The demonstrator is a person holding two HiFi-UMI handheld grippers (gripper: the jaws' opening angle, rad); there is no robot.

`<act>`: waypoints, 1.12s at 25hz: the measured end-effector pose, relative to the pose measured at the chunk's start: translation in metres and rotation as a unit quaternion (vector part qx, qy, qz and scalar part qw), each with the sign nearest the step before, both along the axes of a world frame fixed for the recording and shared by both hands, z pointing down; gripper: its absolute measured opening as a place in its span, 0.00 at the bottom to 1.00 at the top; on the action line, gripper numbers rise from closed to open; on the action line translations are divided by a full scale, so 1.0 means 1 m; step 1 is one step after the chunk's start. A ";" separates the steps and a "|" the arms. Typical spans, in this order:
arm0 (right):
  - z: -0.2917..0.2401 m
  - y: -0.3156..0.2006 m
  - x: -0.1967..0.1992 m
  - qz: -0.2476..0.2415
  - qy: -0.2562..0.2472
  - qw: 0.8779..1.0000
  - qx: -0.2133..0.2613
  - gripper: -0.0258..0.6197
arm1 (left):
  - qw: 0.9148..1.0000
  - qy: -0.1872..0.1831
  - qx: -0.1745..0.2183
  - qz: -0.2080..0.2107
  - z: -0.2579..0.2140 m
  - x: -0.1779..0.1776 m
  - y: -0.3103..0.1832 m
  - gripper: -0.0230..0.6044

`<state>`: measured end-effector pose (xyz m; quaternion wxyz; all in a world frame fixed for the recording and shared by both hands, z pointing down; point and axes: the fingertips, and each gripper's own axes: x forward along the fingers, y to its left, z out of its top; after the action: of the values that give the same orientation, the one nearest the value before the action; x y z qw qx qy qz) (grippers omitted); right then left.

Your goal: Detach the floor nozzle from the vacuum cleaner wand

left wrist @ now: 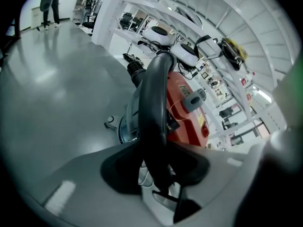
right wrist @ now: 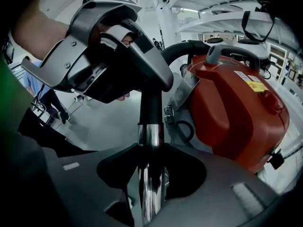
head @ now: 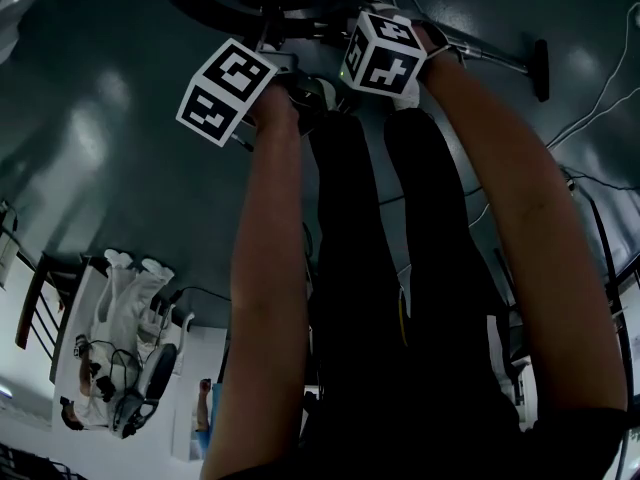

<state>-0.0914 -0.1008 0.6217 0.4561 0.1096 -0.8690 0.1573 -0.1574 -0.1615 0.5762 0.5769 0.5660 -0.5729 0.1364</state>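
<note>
Red canister [right wrist: 236, 112] behind, left hand-held gripper [left wrist: 158, 174] pinching black tube [left wrist: 154, 98], right hand-held gripper [right wrist: 151, 186] pinching chrome wand [right wrist: 150, 143]

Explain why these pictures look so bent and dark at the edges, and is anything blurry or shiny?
Head view: dim, the arms nearly silhouettes, soft pale glare on the floor. Left gripper view: the wide lens bows the shelves into curves, corners black, a blurry pale smear at right. Right gripper view: the metal pipe gleams with reflections; the red vacuum cleaner is sharp.
</note>
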 end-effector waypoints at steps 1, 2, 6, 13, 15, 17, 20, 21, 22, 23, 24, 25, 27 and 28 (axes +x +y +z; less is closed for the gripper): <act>0.000 0.000 0.000 0.003 0.001 1.000 0.002 0.30 | 1.000 0.000 0.002 0.001 0.000 0.000 -0.001 0.30; 0.000 0.000 0.001 0.004 0.002 1.000 0.003 0.30 | 1.000 0.001 0.003 0.002 0.000 0.000 -0.001 0.30; -0.001 0.000 0.002 -0.005 -0.003 1.000 -0.001 0.30 | 1.000 -0.001 0.002 -0.007 -0.002 0.001 0.000 0.30; -0.003 -0.001 0.002 0.003 -0.007 1.000 0.002 0.30 | 1.000 -0.006 0.015 -0.007 -0.006 0.001 -0.002 0.30; -0.001 0.002 0.004 0.001 -0.001 1.000 0.002 0.30 | 0.999 -0.023 0.029 -0.014 -0.010 -0.010 -0.010 0.30; 0.006 0.014 0.009 -0.011 0.011 1.000 -0.007 0.30 | 0.997 -0.061 0.049 -0.019 -0.016 -0.045 -0.029 0.29; 0.019 0.021 0.032 -0.003 0.036 0.999 -0.008 0.30 | 0.995 -0.065 0.066 -0.042 -0.028 -0.090 -0.052 0.29; 0.021 0.017 0.040 0.006 0.044 0.999 -0.004 0.30 | 0.994 -0.065 0.075 -0.039 -0.032 -0.091 -0.054 0.29; 0.021 0.012 0.047 0.015 0.050 0.999 -0.001 0.30 | 0.994 -0.063 0.082 -0.036 -0.034 -0.088 -0.052 0.29; 0.020 0.006 0.050 0.023 0.053 0.998 0.002 0.30 | 0.994 -0.059 0.087 -0.036 -0.035 -0.083 -0.048 0.29; 0.019 0.001 0.051 0.029 0.054 0.998 0.004 0.30 | 0.994 -0.054 0.089 -0.039 -0.033 -0.079 -0.042 0.29; 0.017 -0.004 0.050 0.033 0.054 0.998 0.006 0.30 | 0.994 -0.051 0.091 -0.043 -0.032 -0.075 -0.037 0.29; 0.014 -0.012 0.048 0.038 0.050 0.998 0.011 0.30 | 0.993 -0.045 0.099 -0.046 -0.029 -0.063 -0.028 0.29; 0.012 -0.016 0.047 0.042 0.050 0.998 0.014 0.30 | 0.992 -0.041 0.108 -0.047 -0.030 -0.057 -0.025 0.29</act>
<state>-0.0439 -0.1167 0.6341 0.4904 0.1598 -0.8419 0.1586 -0.2141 -0.1867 0.5458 0.4944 0.5911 -0.6335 0.0692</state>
